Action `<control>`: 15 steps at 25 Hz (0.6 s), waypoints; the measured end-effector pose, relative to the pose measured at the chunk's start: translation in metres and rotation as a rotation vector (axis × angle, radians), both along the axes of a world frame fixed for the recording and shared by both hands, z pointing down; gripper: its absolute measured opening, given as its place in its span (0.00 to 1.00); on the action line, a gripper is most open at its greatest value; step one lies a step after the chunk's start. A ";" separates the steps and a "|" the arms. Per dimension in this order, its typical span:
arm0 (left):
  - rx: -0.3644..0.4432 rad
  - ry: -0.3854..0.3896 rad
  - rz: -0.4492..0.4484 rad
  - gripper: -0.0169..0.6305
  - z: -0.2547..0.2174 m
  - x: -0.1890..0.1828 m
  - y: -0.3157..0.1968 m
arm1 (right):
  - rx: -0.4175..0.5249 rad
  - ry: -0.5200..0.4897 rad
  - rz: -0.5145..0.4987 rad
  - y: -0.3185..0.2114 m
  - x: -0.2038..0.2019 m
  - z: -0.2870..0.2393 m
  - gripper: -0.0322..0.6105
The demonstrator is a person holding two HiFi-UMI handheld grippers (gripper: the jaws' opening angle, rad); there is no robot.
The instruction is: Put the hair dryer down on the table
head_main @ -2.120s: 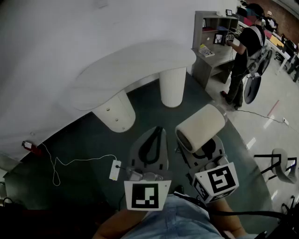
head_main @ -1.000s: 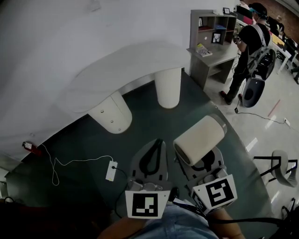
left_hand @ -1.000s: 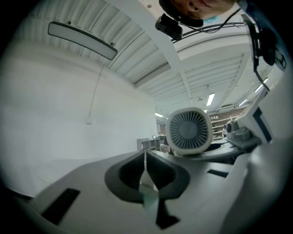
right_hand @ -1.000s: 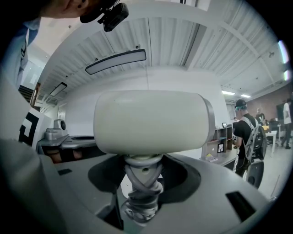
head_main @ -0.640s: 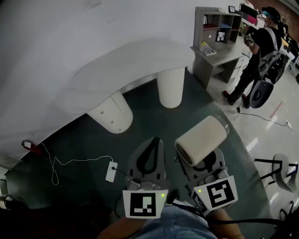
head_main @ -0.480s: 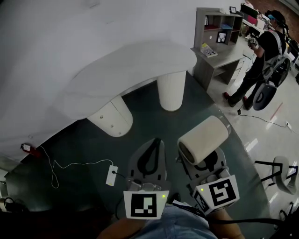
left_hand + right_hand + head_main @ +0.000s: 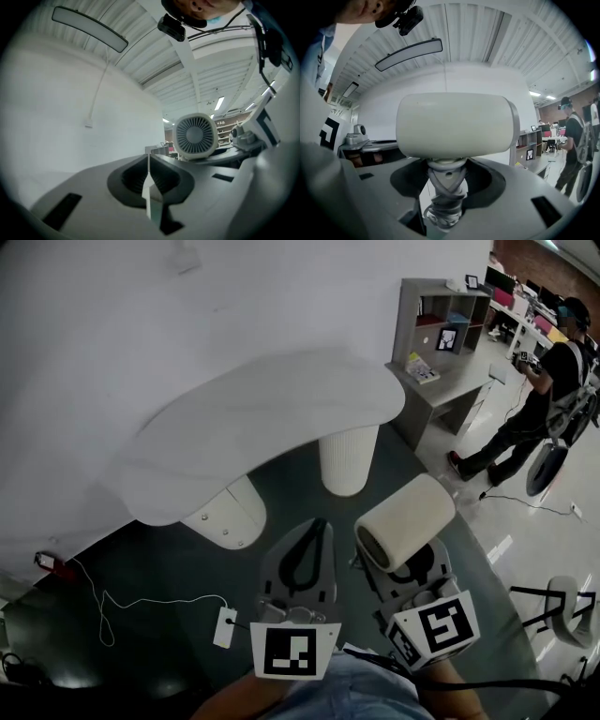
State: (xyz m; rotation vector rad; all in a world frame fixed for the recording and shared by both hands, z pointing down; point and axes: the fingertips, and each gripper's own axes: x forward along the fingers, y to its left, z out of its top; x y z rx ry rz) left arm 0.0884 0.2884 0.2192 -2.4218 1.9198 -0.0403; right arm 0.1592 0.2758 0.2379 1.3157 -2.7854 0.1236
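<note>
The hair dryer (image 7: 405,521) has a cream barrel and a grey handle with its cord wound round it (image 7: 444,197). My right gripper (image 7: 412,566) is shut on that handle and holds the dryer upright in the air, barrel crosswise (image 7: 457,124). The dryer's rear grille (image 7: 194,135) shows in the left gripper view. My left gripper (image 7: 305,557) is beside it on the left, jaws shut (image 7: 149,187) with nothing in them. The white curved table (image 7: 262,413) lies ahead, beyond both grippers, its top bare.
Two round white legs (image 7: 349,457) (image 7: 225,514) carry the table. A white adaptor (image 7: 223,626) with a thin cable lies on the dark floor at the left. A grey shelf desk (image 7: 441,343) and a standing person (image 7: 553,395) are at the far right.
The table has come nearer and lower in the head view. The person in the background has walked to the right. Both grippers keep their pose, and the dryer stays held.
</note>
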 end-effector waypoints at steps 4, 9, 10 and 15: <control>0.030 -0.012 0.023 0.05 -0.007 -0.013 -0.024 | 0.020 -0.017 0.014 -0.027 -0.015 -0.008 0.40; 0.021 -0.008 0.037 0.05 -0.005 -0.028 -0.043 | 0.047 -0.016 0.034 -0.047 -0.026 -0.014 0.40; 0.023 -0.010 0.041 0.05 -0.004 -0.027 -0.046 | 0.044 -0.014 0.039 -0.050 -0.025 -0.013 0.40; -0.011 0.001 0.047 0.05 0.008 -0.029 -0.063 | 0.033 0.002 0.059 -0.065 -0.023 -0.007 0.40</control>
